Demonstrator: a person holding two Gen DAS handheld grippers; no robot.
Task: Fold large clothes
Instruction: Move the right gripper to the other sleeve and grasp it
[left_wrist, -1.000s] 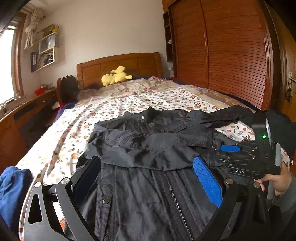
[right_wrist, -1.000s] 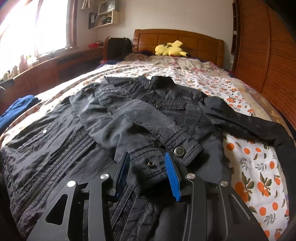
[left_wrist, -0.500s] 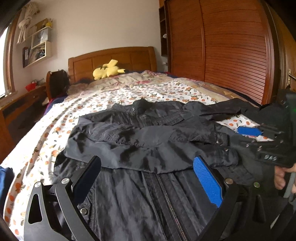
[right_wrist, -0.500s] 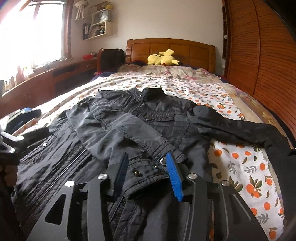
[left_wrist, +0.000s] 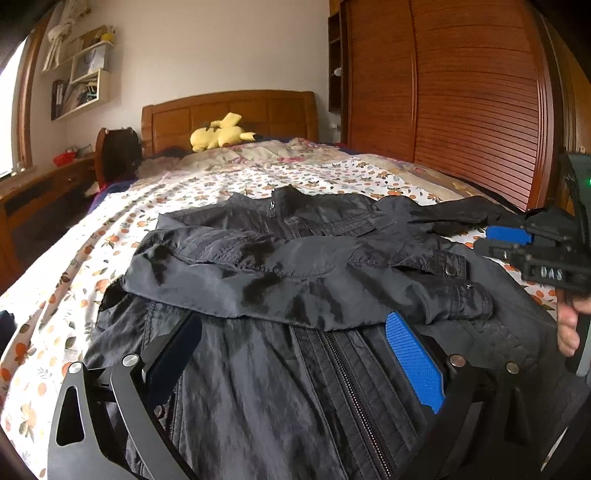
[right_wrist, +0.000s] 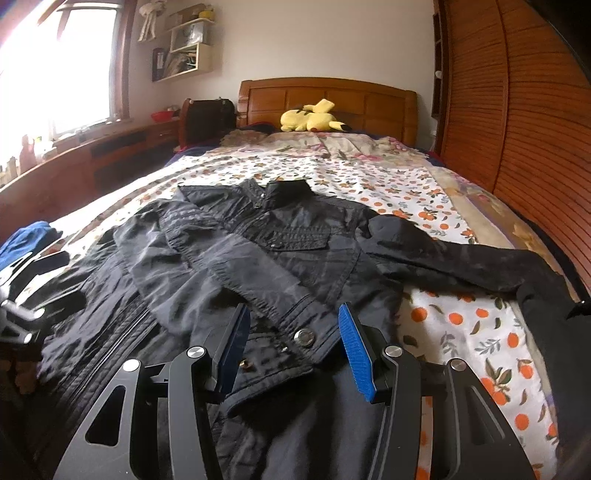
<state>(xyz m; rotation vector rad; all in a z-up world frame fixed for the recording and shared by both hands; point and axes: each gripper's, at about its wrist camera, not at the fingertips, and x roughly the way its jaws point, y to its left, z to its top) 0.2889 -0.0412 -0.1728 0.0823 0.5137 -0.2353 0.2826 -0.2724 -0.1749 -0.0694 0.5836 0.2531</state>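
Observation:
A large black jacket (left_wrist: 295, 266) lies face up on the bed, collar toward the headboard. One sleeve (left_wrist: 332, 291) is folded across the chest, its buttoned cuff (right_wrist: 303, 336) lying loose on the jacket. The other sleeve (right_wrist: 461, 262) stretches out to the right on the sheet. My left gripper (left_wrist: 295, 332) is open and empty above the zipper (left_wrist: 351, 387). My right gripper (right_wrist: 291, 321) is open over the cuff, apart from it; it also shows in the left wrist view (left_wrist: 513, 236).
The bed has a floral sheet (right_wrist: 369, 177) and a wooden headboard (right_wrist: 328, 96) with a yellow plush toy (right_wrist: 314, 118). A wooden wardrobe (left_wrist: 461, 92) runs along the right. A desk (right_wrist: 92, 151) and blue cloth (right_wrist: 26, 240) are on the left.
My right gripper has opened, let go of the cuff and drawn back a little. The left gripper has shifted so the jacket sits more centred in its view.

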